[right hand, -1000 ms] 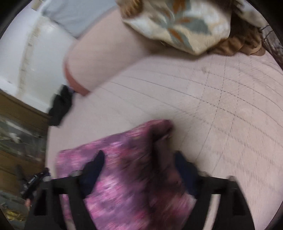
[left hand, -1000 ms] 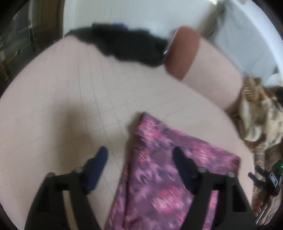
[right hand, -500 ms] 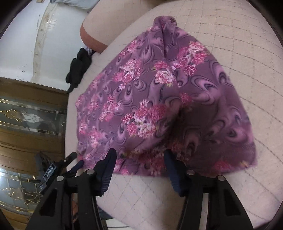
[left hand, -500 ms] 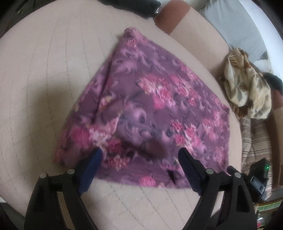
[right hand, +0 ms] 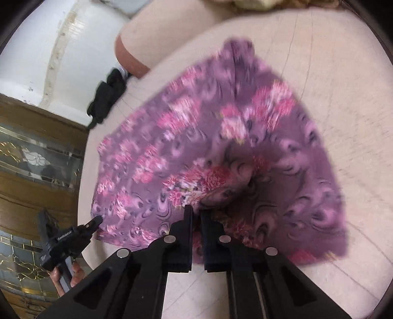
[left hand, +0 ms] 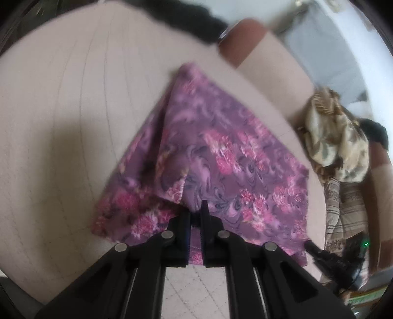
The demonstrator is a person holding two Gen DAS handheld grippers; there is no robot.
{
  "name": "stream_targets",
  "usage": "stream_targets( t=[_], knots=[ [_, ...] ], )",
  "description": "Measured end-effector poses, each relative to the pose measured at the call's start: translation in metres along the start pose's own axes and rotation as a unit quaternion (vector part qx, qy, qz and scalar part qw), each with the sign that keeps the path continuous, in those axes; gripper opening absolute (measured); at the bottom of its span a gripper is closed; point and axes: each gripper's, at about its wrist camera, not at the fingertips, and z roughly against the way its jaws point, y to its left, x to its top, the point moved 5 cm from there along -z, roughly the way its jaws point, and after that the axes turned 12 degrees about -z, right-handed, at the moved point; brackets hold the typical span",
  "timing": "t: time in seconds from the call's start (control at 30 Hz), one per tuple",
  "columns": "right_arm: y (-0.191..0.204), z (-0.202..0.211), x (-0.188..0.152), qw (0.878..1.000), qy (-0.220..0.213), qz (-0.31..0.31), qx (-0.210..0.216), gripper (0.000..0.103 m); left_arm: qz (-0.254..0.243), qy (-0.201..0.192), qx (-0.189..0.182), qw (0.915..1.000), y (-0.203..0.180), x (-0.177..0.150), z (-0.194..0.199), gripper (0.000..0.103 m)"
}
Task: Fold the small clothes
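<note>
A purple garment with pink flowers (left hand: 233, 159) lies spread on the cream quilted cushion (left hand: 61, 122). Its near hem is bunched up where I hold it. My left gripper (left hand: 195, 213) is closing tight on a pinch of that hem, with cloth between the jaws. In the right wrist view the same garment (right hand: 196, 137) fills the middle. My right gripper (right hand: 196, 217) is also closing on a fold of the near edge, cloth pressed between its pads. Each gripper shows in the other's view, the right (left hand: 336, 260) and the left (right hand: 66, 243) in a person's hand.
A black garment (left hand: 191, 22) lies at the cushion's far edge, beside a padded bolster with a brown end (left hand: 245, 41). A beige patterned cloth heap (left hand: 339, 147) sits to the right. A wooden cabinet with leaded glass (right hand: 36, 159) stands past the cushion's left edge.
Both grippers came down toward the garment's near hem and went from wide open to shut, each pinching cloth. The hem is now lifted and bunched at both grips.
</note>
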Motion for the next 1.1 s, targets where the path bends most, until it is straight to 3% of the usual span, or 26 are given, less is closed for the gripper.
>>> stream_targets(
  t=[0.07, 0.13, 0.2, 0.27, 0.33, 0.4, 0.43, 0.53, 0.6, 0.63, 0.67, 0.8, 0.83, 0.9, 0.93, 0.97, 1.03, 1.1],
  knots=[
    [-0.005, -0.003, 0.004, 1.0, -0.005, -0.002, -0.014, 0.006, 0.001, 0.032, 0.008, 0.9995, 0.004, -0.004, -0.02, 0.006],
    [-0.019, -0.021, 0.006, 0.999, 0.02, -0.016, -0.039, 0.006, 0.001, 0.063, 0.027, 0.9977, 0.006, -0.011, -0.036, 0.006],
    [-0.024, -0.028, 0.003, 0.998, 0.044, -0.036, -0.036, 0.006, -0.02, 0.049, 0.032, 0.9981, -0.004, -0.006, -0.023, 0.006],
    [-0.015, -0.012, 0.003, 0.999, 0.025, -0.011, -0.038, 0.005, -0.043, 0.033, 0.04, 0.9977, -0.01, -0.003, -0.013, 0.006],
    [-0.013, -0.009, 0.002, 0.999, 0.016, 0.003, -0.052, 0.003, -0.049, 0.05, 0.05, 0.9963, -0.007, -0.007, -0.021, 0.006],
    [-0.023, -0.027, 0.001, 0.996, 0.041, 0.0, -0.075, 0.002, -0.06, 0.084, 0.069, 0.9923, -0.004, -0.015, -0.042, 0.007],
    [-0.027, -0.033, -0.001, 0.996, 0.051, -0.007, -0.076, 0.003, -0.072, 0.082, 0.08, 0.9908, -0.007, -0.015, -0.044, 0.008],
    [-0.026, -0.03, 0.005, 0.997, 0.055, -0.022, -0.041, 0.004, -0.093, 0.07, 0.078, 0.9901, -0.018, -0.009, -0.039, 0.015],
    [-0.027, -0.02, 0.011, 0.998, 0.041, -0.044, -0.014, 0.024, -0.085, 0.072, 0.074, 0.9911, -0.016, -0.01, -0.039, 0.023],
    [-0.029, -0.017, 0.013, 0.998, 0.037, -0.052, -0.003, 0.052, -0.082, 0.078, 0.073, 0.9909, -0.013, -0.011, -0.041, 0.024],
    [-0.03, -0.017, 0.015, 0.998, 0.034, -0.059, 0.004, 0.062, -0.08, 0.081, 0.07, 0.991, -0.013, -0.012, -0.042, 0.024],
    [-0.033, -0.033, 0.016, 0.995, 0.052, -0.087, 0.027, 0.061, -0.066, 0.081, 0.059, 0.9927, -0.011, -0.009, -0.046, 0.023],
    [-0.033, -0.033, 0.018, 0.994, 0.052, -0.087, 0.031, 0.056, -0.061, 0.077, 0.057, 0.9935, -0.01, -0.008, -0.047, 0.023],
    [-0.029, -0.036, 0.022, 0.996, 0.044, -0.069, 0.021, 0.037, -0.06, 0.074, 0.061, 0.9936, -0.011, -0.005, -0.049, 0.021],
    [-0.027, -0.036, 0.023, 0.998, 0.035, -0.053, 0.006, 0.015, -0.066, 0.069, 0.071, 0.9929, -0.012, -0.006, -0.046, 0.016],
    [-0.023, -0.036, 0.022, 0.998, 0.028, -0.054, 0.005, 0.008, -0.07, 0.065, 0.077, 0.9924, -0.017, -0.004, -0.047, 0.006],
    [-0.011, -0.018, 0.023, 0.998, 0.001, -0.061, 0.029, 0.007, -0.055, 0.036, 0.055, 0.9964, -0.019, 0.001, -0.027, 0.006],
    [0.003, 0.009, 0.02, 0.999, -0.033, -0.027, 0.026, 0.006, -0.063, 0.004, 0.055, 0.9965, -0.023, 0.005, -0.006, 0.006]
  ],
)
